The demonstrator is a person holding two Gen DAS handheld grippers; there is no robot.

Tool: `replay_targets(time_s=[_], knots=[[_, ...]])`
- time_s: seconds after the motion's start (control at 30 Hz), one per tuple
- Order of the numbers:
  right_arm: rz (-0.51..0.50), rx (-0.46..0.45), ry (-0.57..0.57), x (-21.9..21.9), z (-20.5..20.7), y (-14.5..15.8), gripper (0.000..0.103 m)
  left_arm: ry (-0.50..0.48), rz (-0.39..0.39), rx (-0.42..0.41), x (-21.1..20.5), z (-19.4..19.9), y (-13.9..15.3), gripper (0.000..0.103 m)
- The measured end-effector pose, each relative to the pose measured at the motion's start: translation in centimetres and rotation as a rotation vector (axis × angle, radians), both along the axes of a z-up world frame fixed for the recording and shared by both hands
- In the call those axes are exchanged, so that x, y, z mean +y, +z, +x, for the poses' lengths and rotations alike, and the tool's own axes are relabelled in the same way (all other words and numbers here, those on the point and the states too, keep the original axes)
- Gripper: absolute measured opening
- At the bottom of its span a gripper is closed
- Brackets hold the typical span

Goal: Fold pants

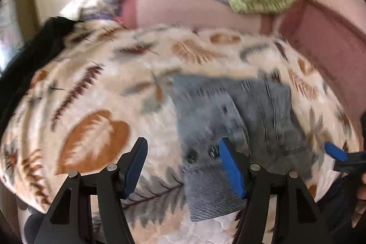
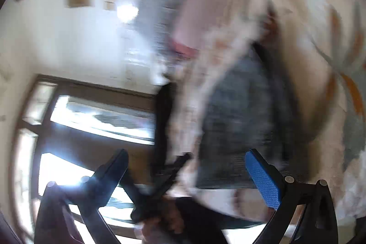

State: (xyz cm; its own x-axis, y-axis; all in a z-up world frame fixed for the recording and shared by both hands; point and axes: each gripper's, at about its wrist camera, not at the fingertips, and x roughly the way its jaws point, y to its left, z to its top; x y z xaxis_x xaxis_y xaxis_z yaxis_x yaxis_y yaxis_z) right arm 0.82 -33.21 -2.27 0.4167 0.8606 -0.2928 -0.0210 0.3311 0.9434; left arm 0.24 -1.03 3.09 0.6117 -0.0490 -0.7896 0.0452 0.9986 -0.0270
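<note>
We hold our left gripper (image 1: 183, 164) with its blue-padded jaws spread apart and nothing clamped between them, above the folded grey-blue denim pants (image 1: 240, 116). The pants lie on a cream fleece blanket printed with brown and grey leaves (image 1: 91, 88), their ribbed waistband just under the right-hand pad. Our right gripper (image 2: 187, 175) also stands wide and empty, close beside the pants (image 2: 240, 111); that view is heavily blurred.
</note>
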Motion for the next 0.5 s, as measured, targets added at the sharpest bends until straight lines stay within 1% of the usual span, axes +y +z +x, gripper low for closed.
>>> replay_targets(time_s=[0.03, 0.07, 0.1, 0.13, 0.17, 0.23, 0.3, 0.33, 0.37, 0.4, 0.43, 0.47, 0.5], knots=[[-0.079, 0.114, 0.008, 0.6, 0.4, -2.7, 0.100, -0.011, 0.024, 0.020, -0.5, 0.3, -1.0, 0.066], [-0.013, 0.154, -0.007, 0.4, 0.3, -4.8, 0.098, -0.018, 0.045, 0.028, -1.0, 0.3, -1.7, 0.066], [0.029, 0.140, -0.049, -0.4, -0.1, -4.8, 0.098, -0.020, 0.062, 0.016, -1.2, 0.2, -1.9, 0.066], [0.026, 0.165, -0.040, -0.7, 0.0, -4.0, 0.098, -0.026, 0.067, -0.007, -1.2, -0.2, -1.7, 0.066], [-0.008, 0.160, -0.046, -0.8, -0.1, -3.2, 0.099, -0.031, 0.062, -0.011, -1.3, 0.1, -1.6, 0.066], [-0.092, 0.105, -0.053, -0.7, -0.3, -0.8, 0.100, -0.025, 0.020, -0.014, -0.6, -0.3, -0.7, 0.066], [-0.066, 0.086, -0.032, -0.1, -0.2, 0.2, 0.100, -0.012, -0.034, -0.050, 0.0, -0.4, 0.2, 0.066], [-0.067, 0.084, -0.028, 0.1, -0.1, 0.4, 0.100, -0.001, -0.046, -0.076, 0.2, -0.6, 0.7, 0.066], [-0.093, 0.086, -0.022, 0.6, 0.1, 0.4, 0.100, -0.001, -0.042, -0.077, 0.1, -0.3, 0.6, 0.066], [-0.112, 0.102, -0.016, 0.9, 0.3, -0.1, 0.100, -0.008, -0.029, -0.055, -0.1, 0.3, -0.1, 0.066], [-0.118, 0.144, -0.013, 1.3, 0.4, -1.1, 0.100, -0.019, -0.006, 0.001, -0.6, 0.9, -1.4, 0.066], [-0.111, 0.177, -0.009, 1.6, 0.5, -2.2, 0.101, -0.020, 0.016, 0.029, -0.9, 1.1, -2.5, 0.067], [-0.114, 0.188, -0.011, 1.7, 0.5, -2.7, 0.101, -0.015, 0.023, 0.013, -1.0, 1.0, -2.9, 0.067]])
